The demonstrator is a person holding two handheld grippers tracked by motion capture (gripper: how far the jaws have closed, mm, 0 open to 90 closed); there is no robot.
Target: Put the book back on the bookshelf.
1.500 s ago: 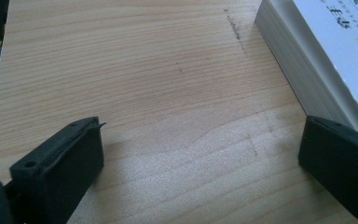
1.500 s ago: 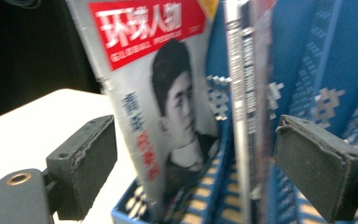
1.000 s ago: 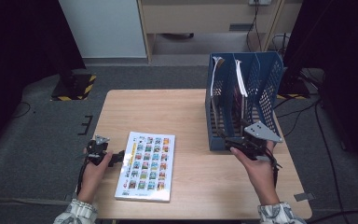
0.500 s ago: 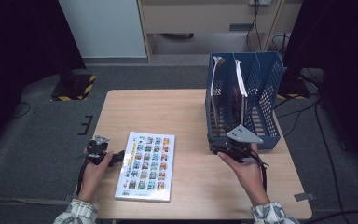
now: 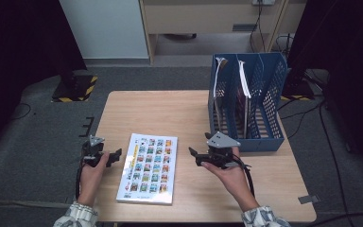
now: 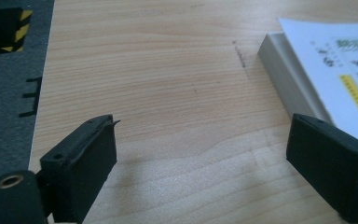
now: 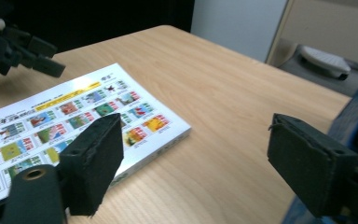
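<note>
the right tongs (image 5: 194,154) stand wide open with nothing between the jaws, which have just been opening after a brief narrowing; they hover above the bare wood between the blue file rack (image 5: 269,94) and the picture book (image 5: 147,168), pointing toward the book's right long edge. the left tongs (image 5: 115,155) are also open and empty, their jaws having just been closing a little, low over the tabletop (image 5: 170,109) just beside the book's left long edge, near the left edge of the tabletop. the book lies flat, cover up, toward the near-left part of the tabletop, its near edge close to the near edge of the wood; the rack stands at the far-right corner with a few books already upright in its slots. the step in hand looks like getting a grip on the flat book to stand it in the rack. to do that well, bring the left tongs level with the wood so one jaw slides under the cover edge, let the right tongs steady or lift the opposite edge, and close only once the edge sits well between the pads, since a thin glossy book may slip or fan open.
</note>
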